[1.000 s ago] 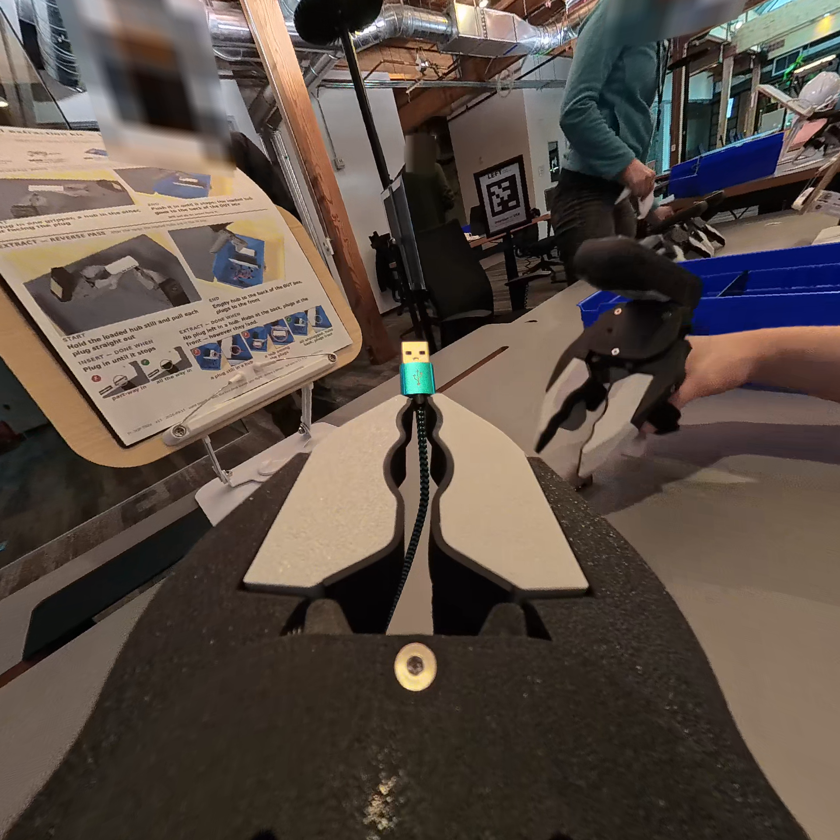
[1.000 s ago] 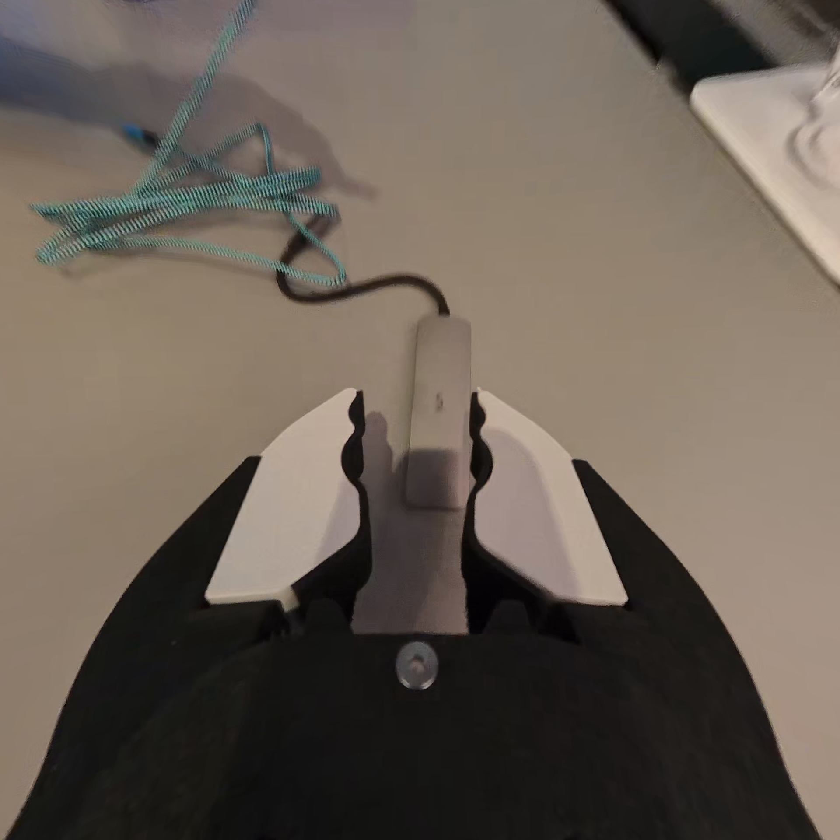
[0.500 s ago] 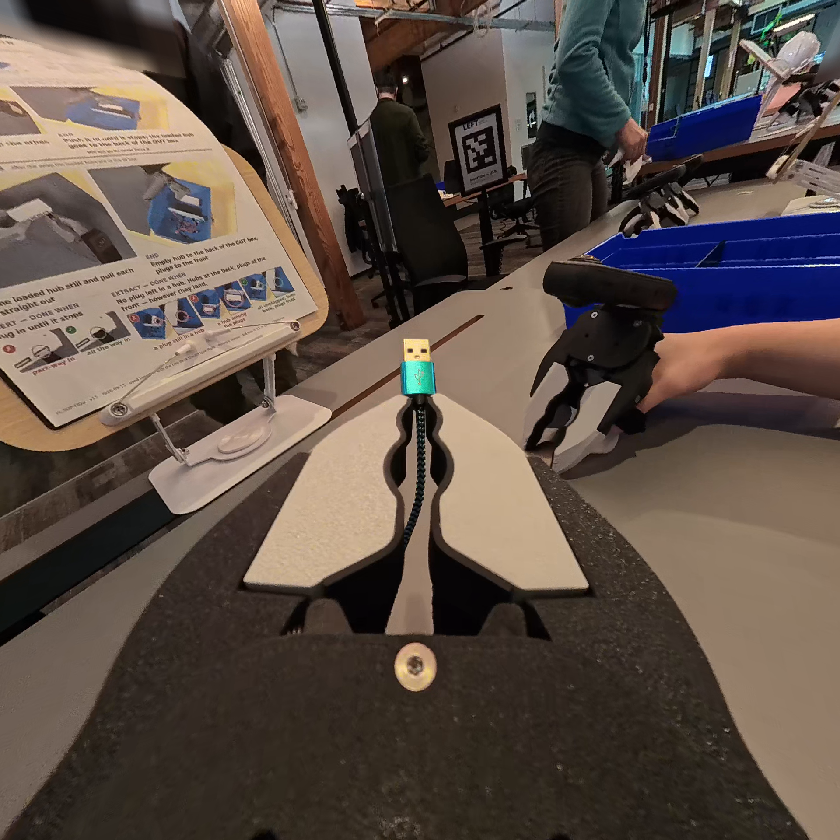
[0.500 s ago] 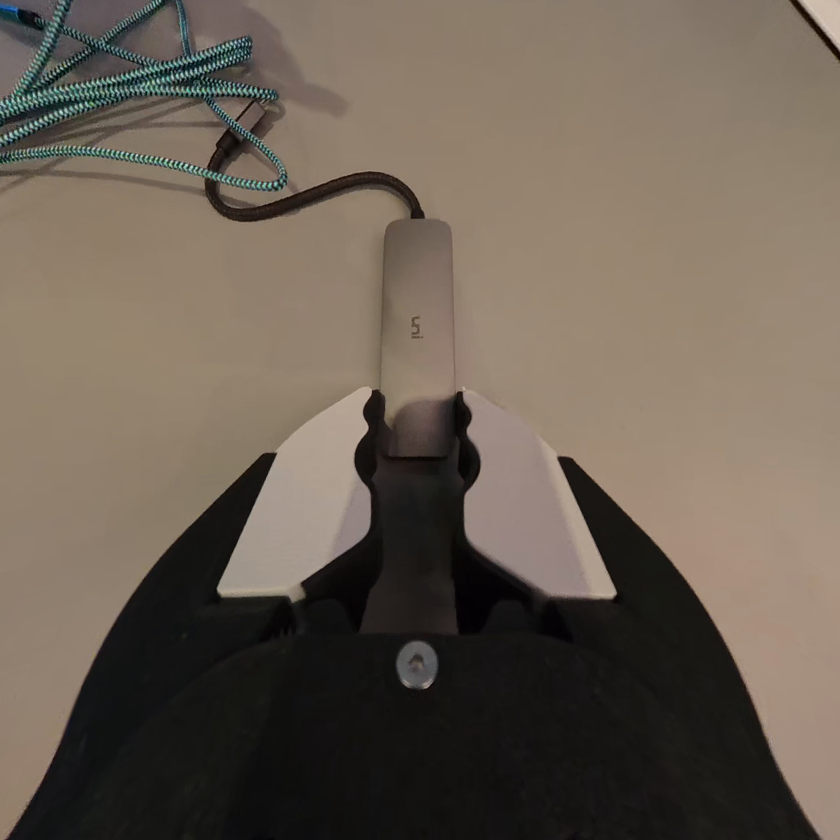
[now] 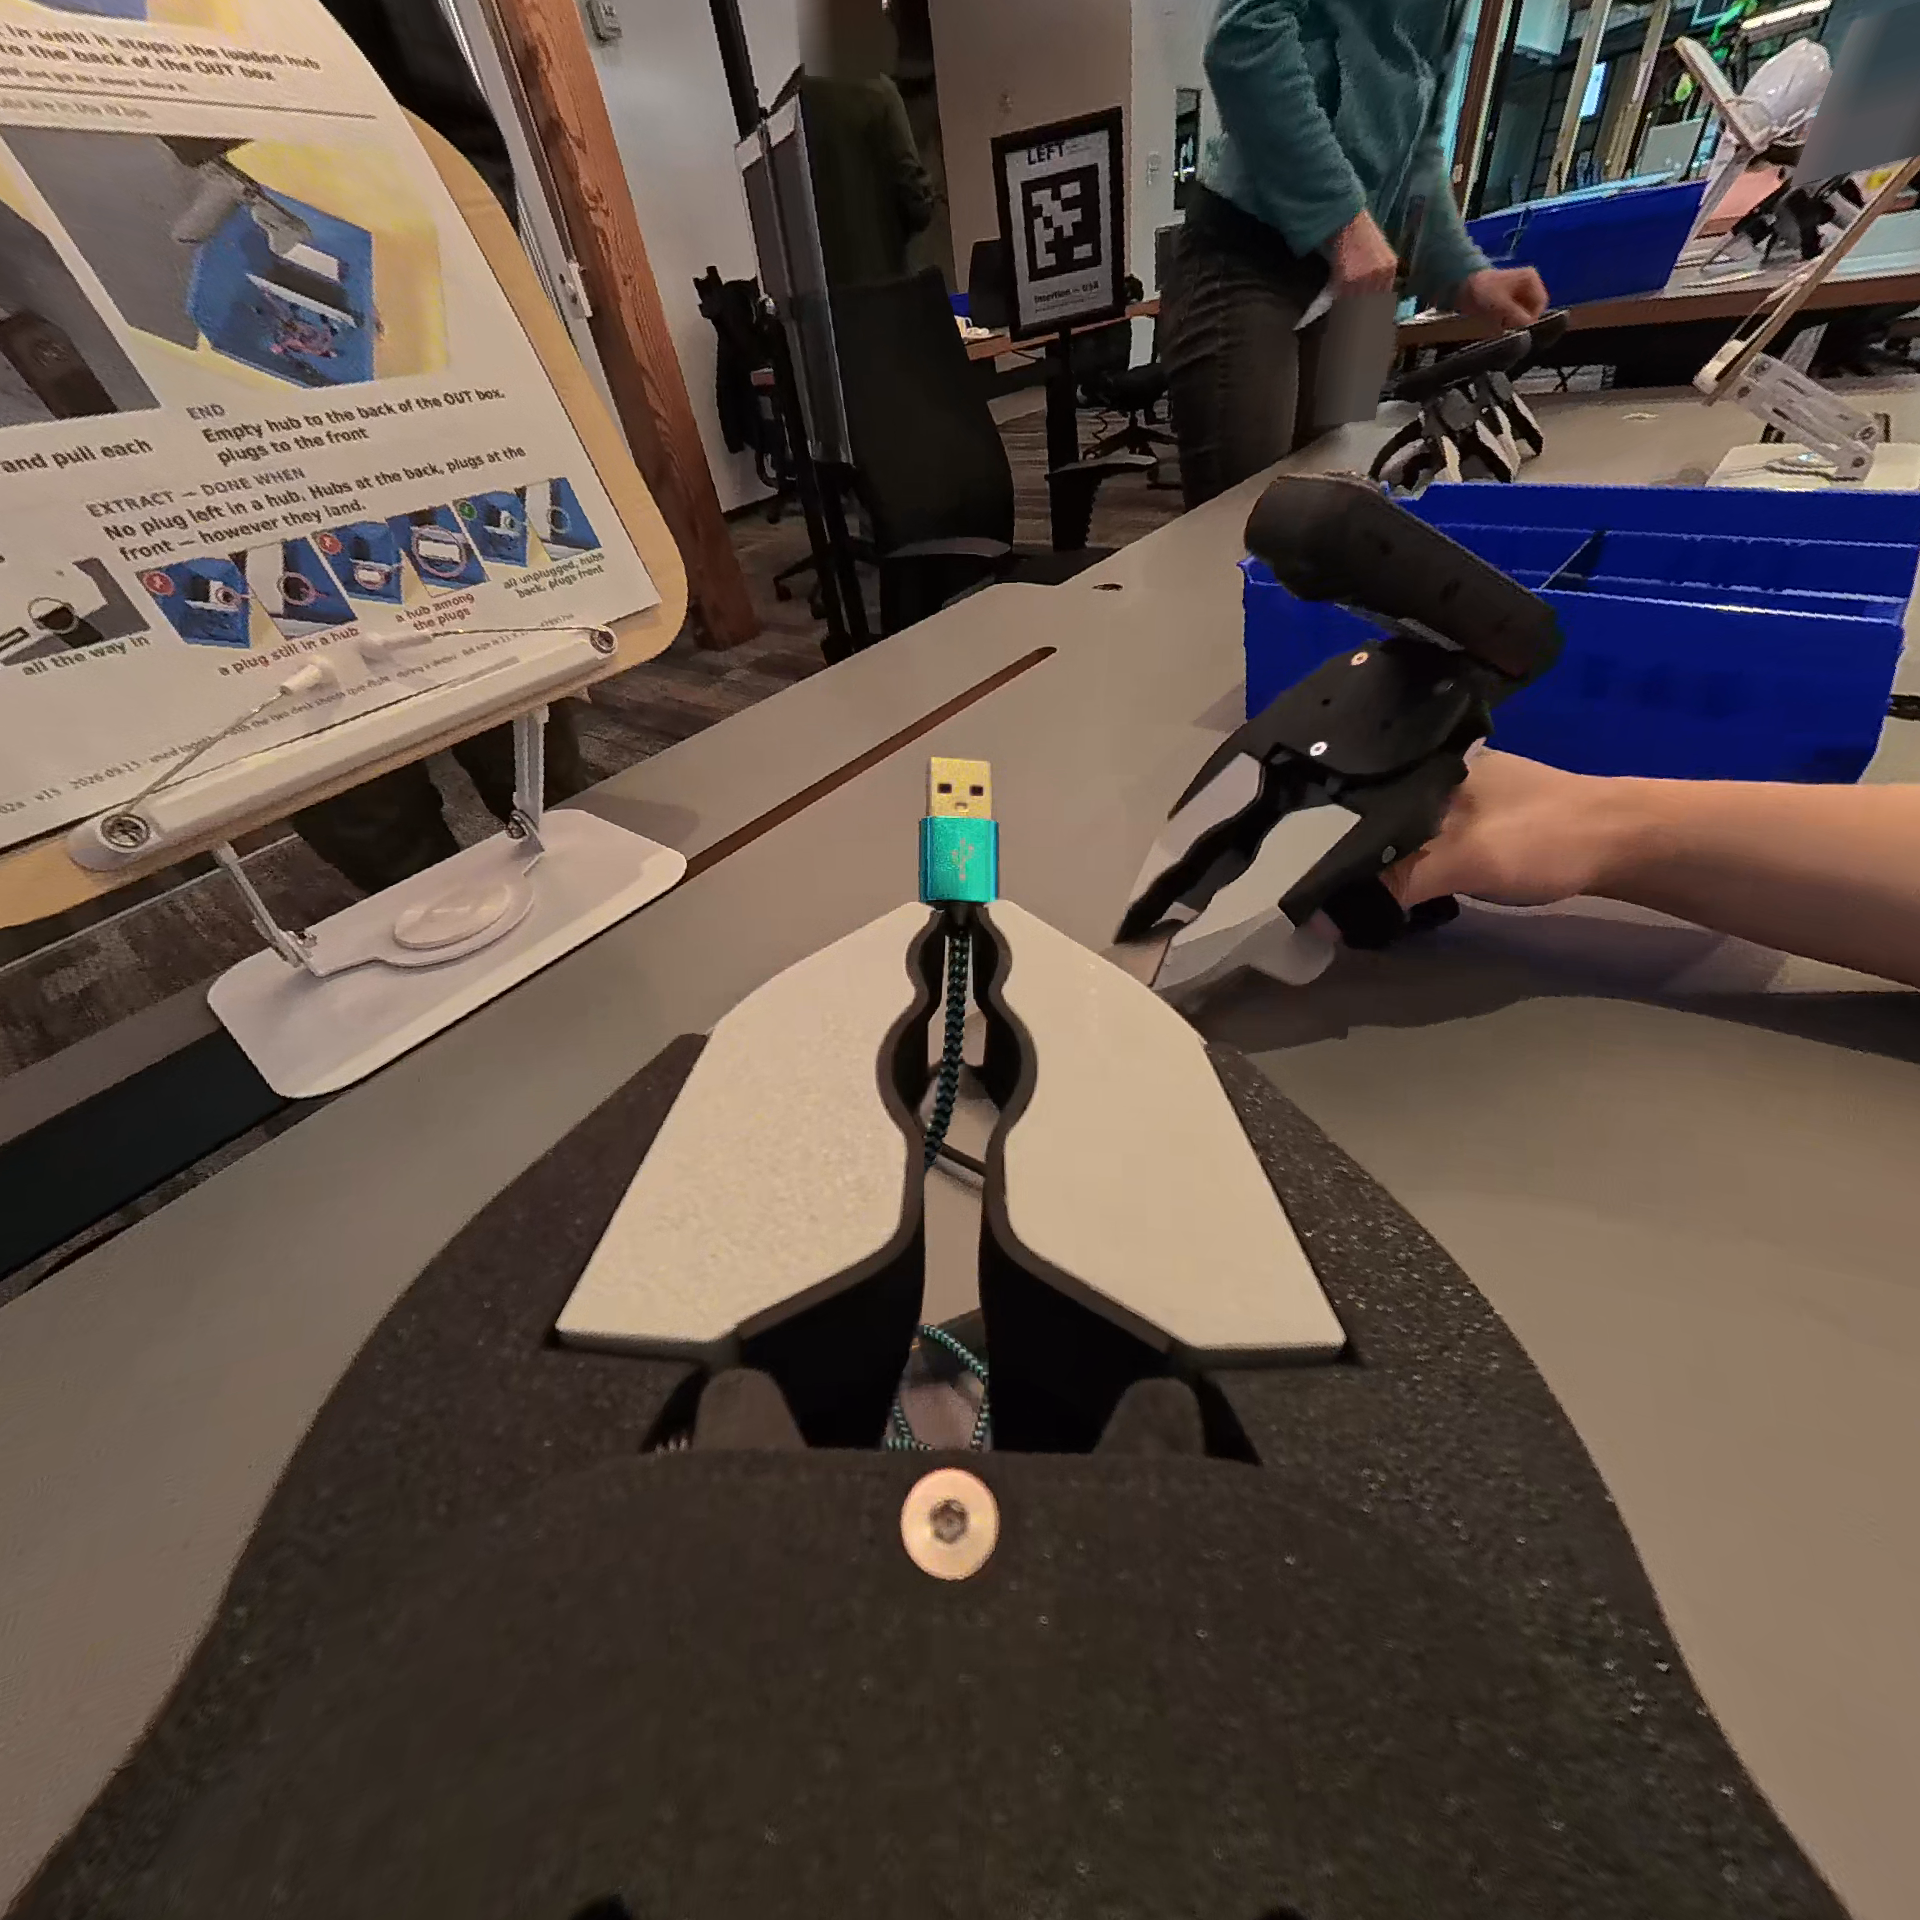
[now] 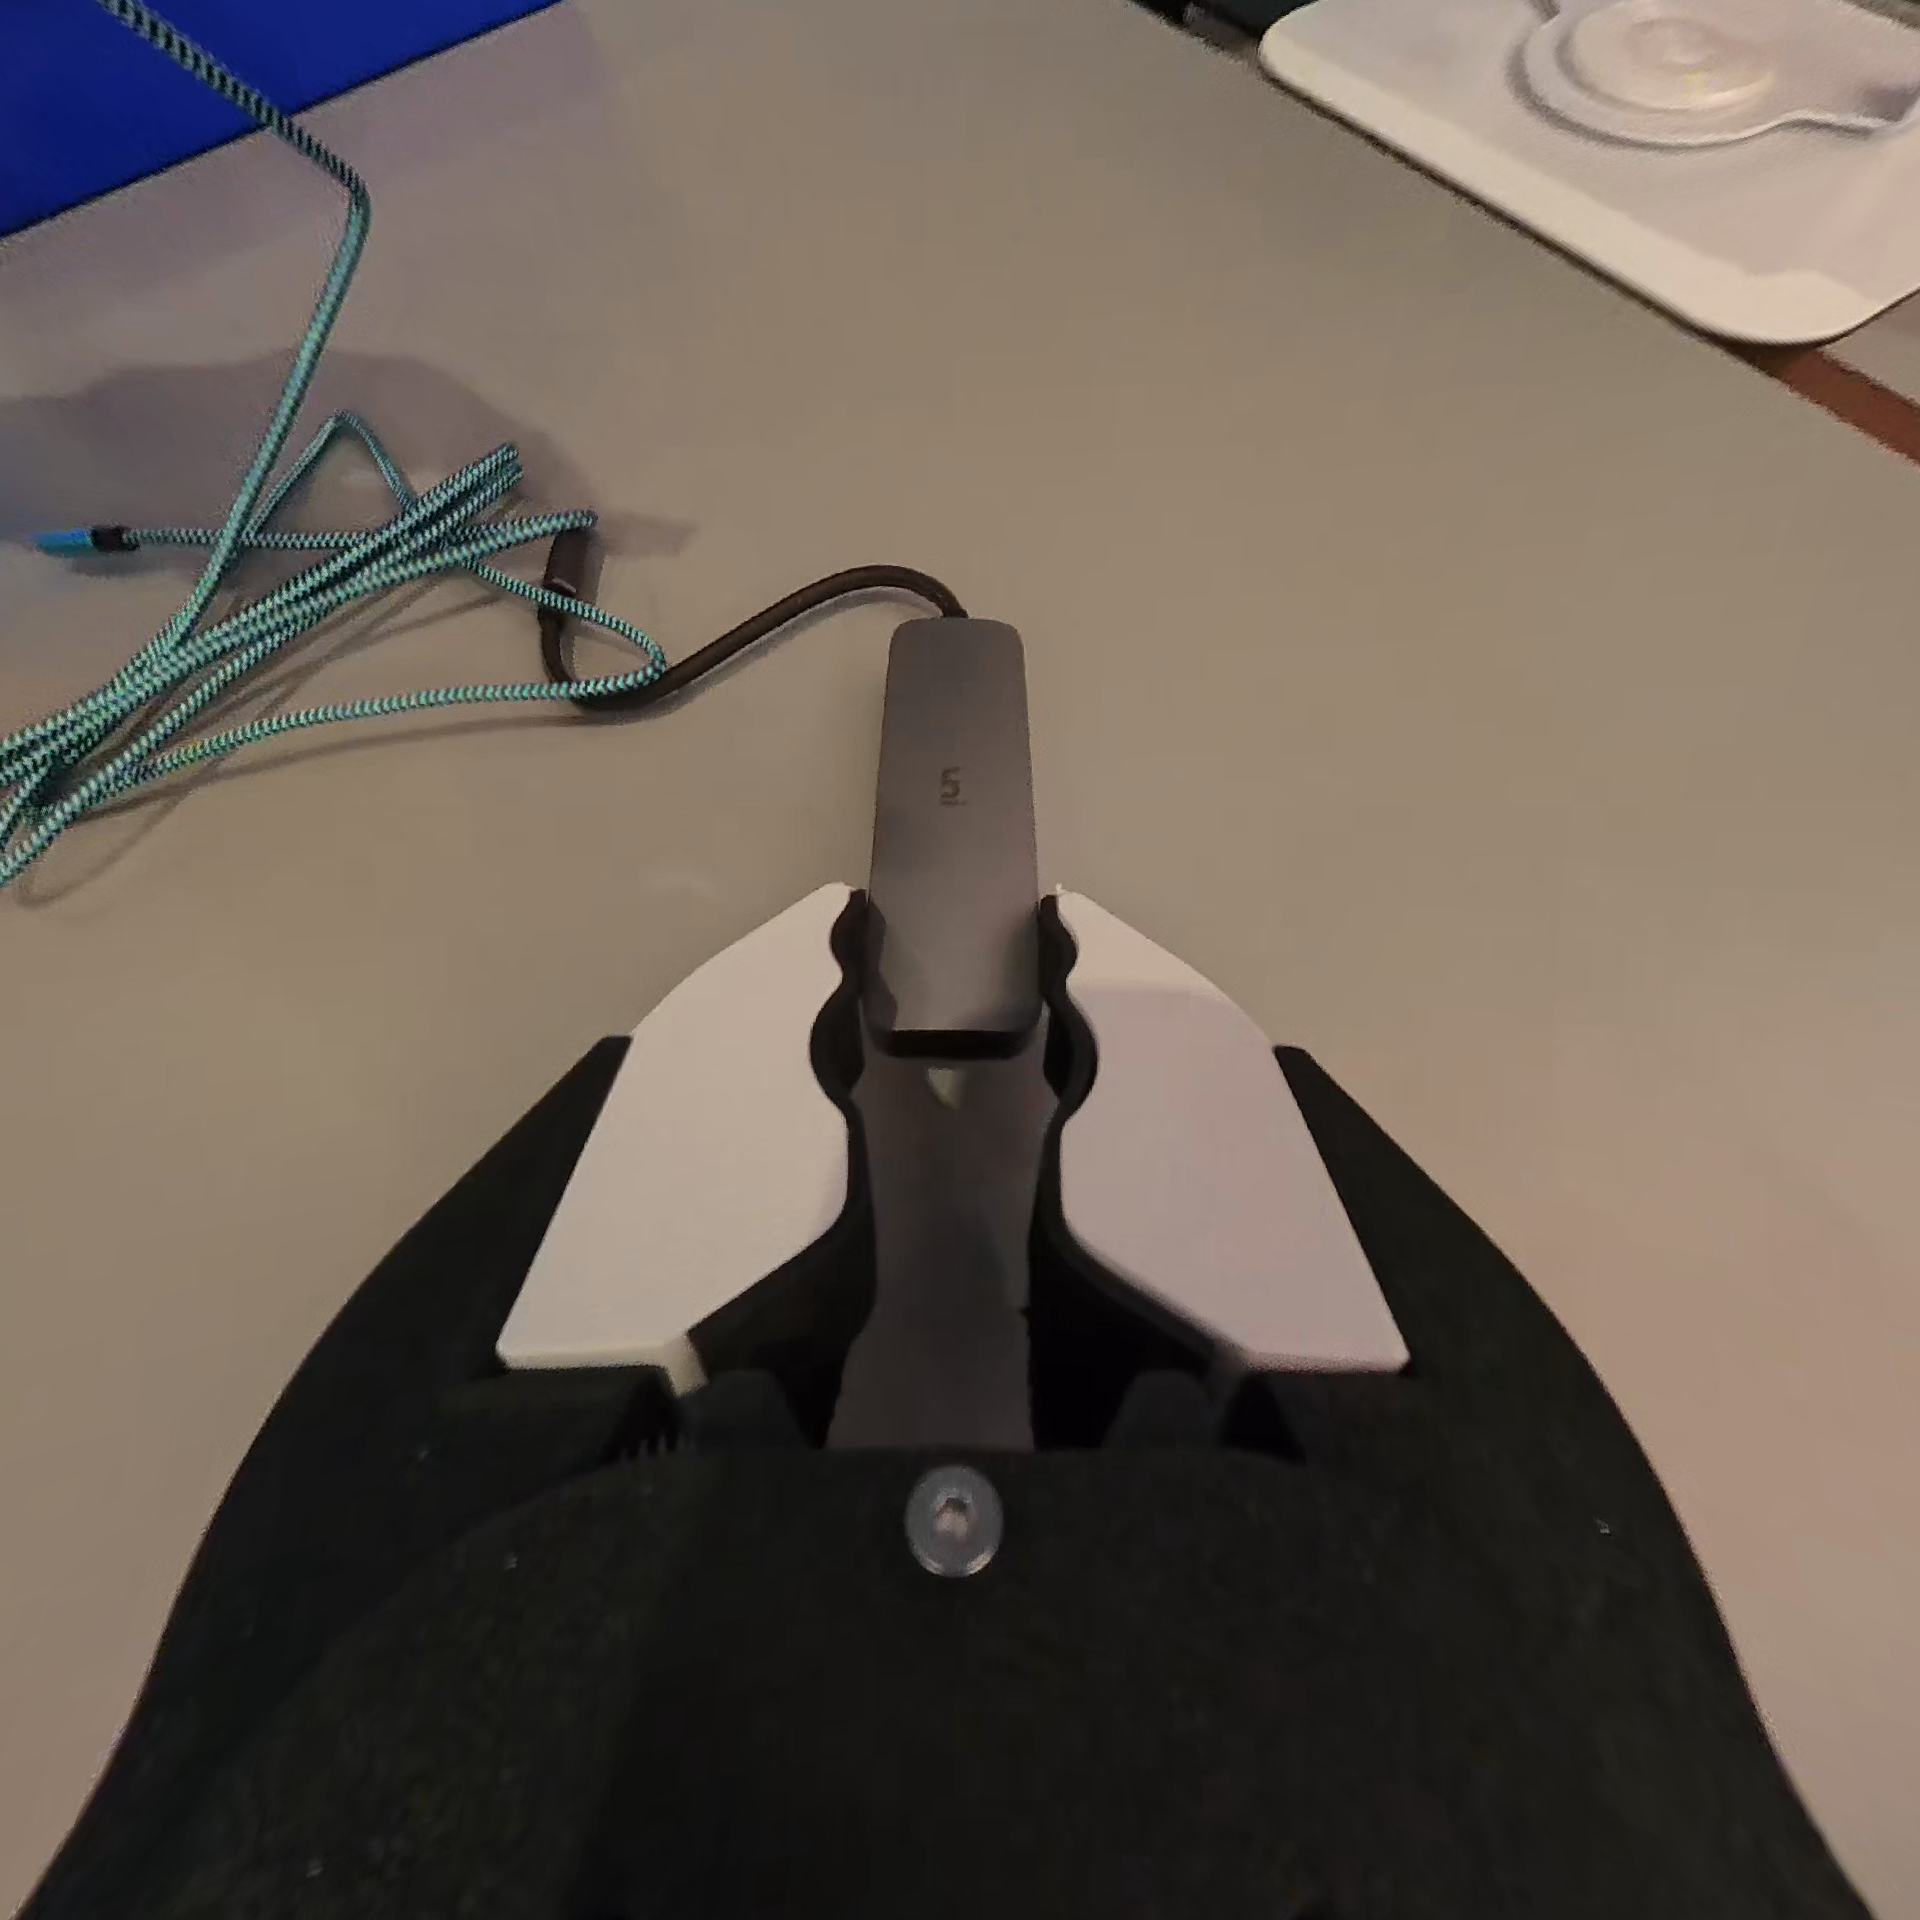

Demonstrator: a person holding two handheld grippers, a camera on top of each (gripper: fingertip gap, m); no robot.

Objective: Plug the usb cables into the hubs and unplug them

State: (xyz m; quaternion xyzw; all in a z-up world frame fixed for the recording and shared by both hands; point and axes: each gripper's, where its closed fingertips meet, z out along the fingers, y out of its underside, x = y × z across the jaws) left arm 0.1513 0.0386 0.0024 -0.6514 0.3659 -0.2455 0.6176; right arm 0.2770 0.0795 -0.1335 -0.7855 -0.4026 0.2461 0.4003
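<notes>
My left gripper is shut on a teal braided USB cable just behind its teal plug. The gold connector points up and forward, above the table. My right gripper is shut on the near end of a flat grey hub that lies on the table, its dark cord running off to the left. In the left wrist view the right gripper shows at the right, tips down on the table, held by a hand. The rest of the teal cable lies coiled left of the hub.
A blue bin stands behind the right gripper; its corner shows in the right wrist view. An instruction board on a white stand is at the left; its base lies right of the hub. A person in teal stands beyond the table. There is about 20 cm between the tips of the two grippers.
My right gripper closed onto the hub's near end and has turned with it. My left gripper, still holding the cable, tilted down and moved nearer the right gripper.
</notes>
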